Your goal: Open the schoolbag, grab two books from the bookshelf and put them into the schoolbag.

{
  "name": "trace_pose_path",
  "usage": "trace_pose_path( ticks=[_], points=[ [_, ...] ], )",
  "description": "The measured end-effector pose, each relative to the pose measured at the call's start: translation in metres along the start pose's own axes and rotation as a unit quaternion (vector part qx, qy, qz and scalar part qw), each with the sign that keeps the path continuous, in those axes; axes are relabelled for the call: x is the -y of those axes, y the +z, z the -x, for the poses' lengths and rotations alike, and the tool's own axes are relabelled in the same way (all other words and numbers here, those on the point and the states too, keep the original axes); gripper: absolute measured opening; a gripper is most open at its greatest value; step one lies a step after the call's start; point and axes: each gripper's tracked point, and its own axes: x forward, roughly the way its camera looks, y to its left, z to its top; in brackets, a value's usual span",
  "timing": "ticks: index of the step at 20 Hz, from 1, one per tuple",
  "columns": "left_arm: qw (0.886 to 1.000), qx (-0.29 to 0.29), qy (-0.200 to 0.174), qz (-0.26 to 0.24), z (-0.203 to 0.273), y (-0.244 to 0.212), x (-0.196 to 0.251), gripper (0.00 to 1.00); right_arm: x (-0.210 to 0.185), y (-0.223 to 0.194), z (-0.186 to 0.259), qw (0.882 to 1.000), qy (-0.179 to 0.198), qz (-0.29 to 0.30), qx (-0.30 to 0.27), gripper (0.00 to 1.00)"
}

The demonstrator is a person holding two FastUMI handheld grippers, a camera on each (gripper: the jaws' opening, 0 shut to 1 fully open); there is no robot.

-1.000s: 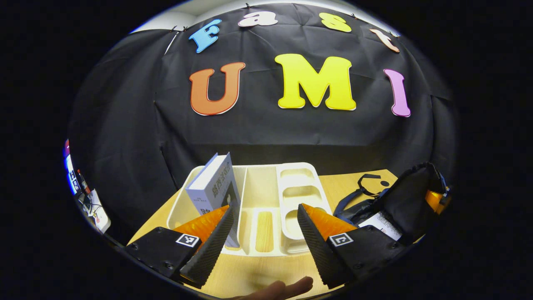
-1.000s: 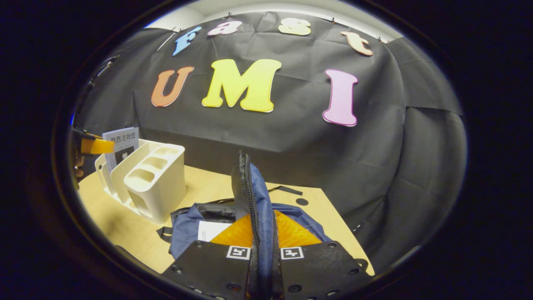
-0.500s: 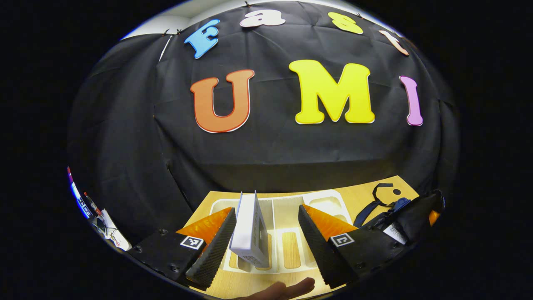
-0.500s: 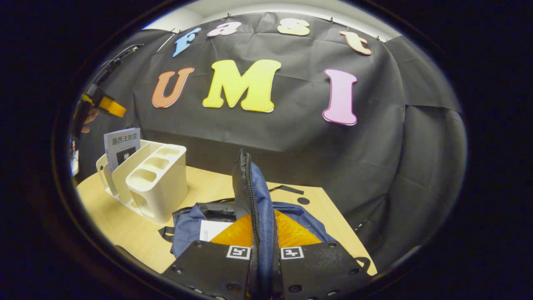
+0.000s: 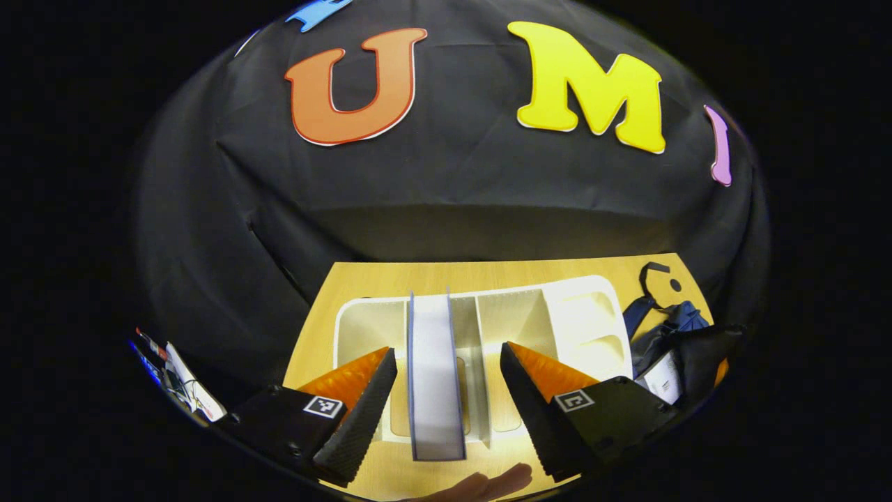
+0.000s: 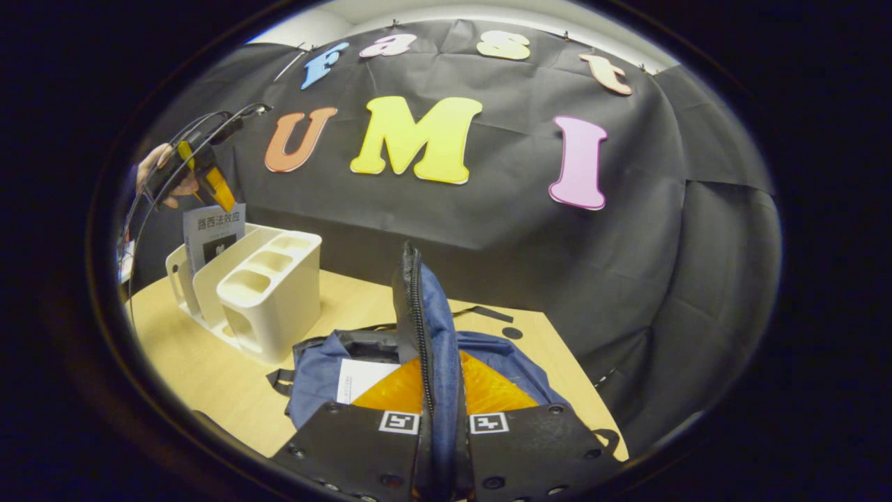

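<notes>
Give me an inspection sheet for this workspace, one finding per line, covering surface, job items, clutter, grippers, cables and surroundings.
Surface: wooden table, bare between things.
Job's things: one book upright in the white bookshelf; blue schoolbag open, a second book inside.
Clutter: nothing seen.
Grippers: left gripper open, astride the upright book, fingers apart from it; right gripper shut on the schoolbag flap, holding it up.
Cables: dark cables looping at the left gripper.
Surroundings: black cloth wall; small items off the table's left.

You've got the book (image 5: 433, 376) standing upright in the bookshelf (image 5: 578, 314), on the table (image 6: 209, 376). The schoolbag (image 6: 481, 355) lies just beside the shelf, with another book (image 6: 359, 378) inside it.
</notes>
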Motion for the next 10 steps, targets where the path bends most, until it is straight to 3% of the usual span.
trace_pose_path(
  ticks=[3, 7, 9, 10],
  points=[
    [0.999, -0.036, -0.007, 0.007, -0.008, -0.005, 0.000, 0.93, -0.003, -0.001, -0.001, 1.000, 0.006, 0.003, -0.002, 0.12],
    [0.996, -0.084, 0.020, 0.007, -0.024, -0.018, -0.011, 0.87, -0.003, -0.006, -0.003, 1.000, 0.012, -0.004, -0.003, 0.12],
    [0.995, -0.095, 0.036, 0.005, -0.028, -0.021, -0.017, 0.78, -0.003, -0.010, -0.004, 1.000, 0.015, -0.008, -0.008, 0.13],
    [0.994, -0.107, 0.035, 0.006, -0.030, -0.025, -0.016, 0.68, -0.002, -0.010, -0.004, 1.000, 0.016, -0.010, -0.007, 0.13]
  ],
)
